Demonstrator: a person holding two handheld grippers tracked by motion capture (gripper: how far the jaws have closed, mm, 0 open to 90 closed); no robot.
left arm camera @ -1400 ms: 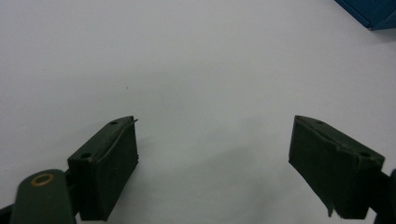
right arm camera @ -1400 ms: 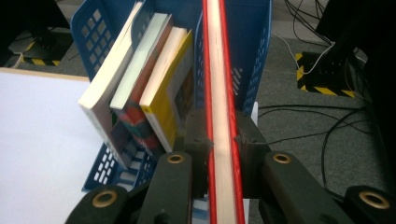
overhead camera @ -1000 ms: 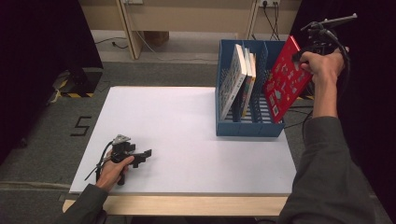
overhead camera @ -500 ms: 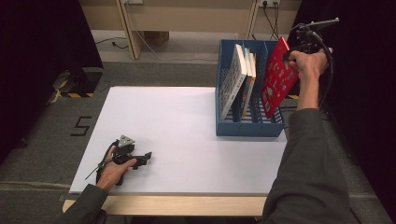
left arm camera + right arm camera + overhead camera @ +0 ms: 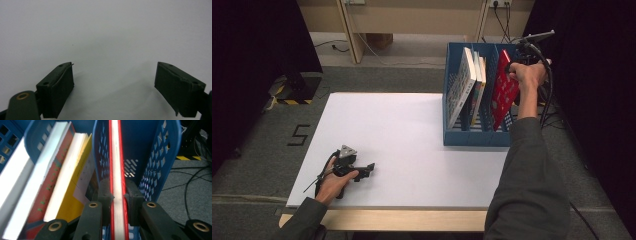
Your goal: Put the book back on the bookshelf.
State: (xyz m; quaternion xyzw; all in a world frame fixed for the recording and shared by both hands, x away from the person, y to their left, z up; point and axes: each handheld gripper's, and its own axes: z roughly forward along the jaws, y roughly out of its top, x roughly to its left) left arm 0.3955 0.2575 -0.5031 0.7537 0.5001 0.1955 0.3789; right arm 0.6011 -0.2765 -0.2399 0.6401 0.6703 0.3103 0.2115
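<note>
Pinching the red book [image 5: 117, 170] between right gripper [image 5: 117, 197] pads, lowering it into the blue rack [image 5: 160, 157] end slot. Seen from above: book [image 5: 503, 95] partly down, right gripper [image 5: 518, 65] atop. Left gripper [image 5: 115, 87]: spread, idle on white table [image 5: 100, 30]. Next, probably: sink fully, release.

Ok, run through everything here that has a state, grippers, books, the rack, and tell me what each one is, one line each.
Right gripper: shut on the red book's top edge.
Red book: upright, partly down in the rack's right slot.
Left gripper: open, nothing between the jaws, low over the table.
Blue rack: upright on the table.
Other books: standing in the left slots, leaning.
</note>
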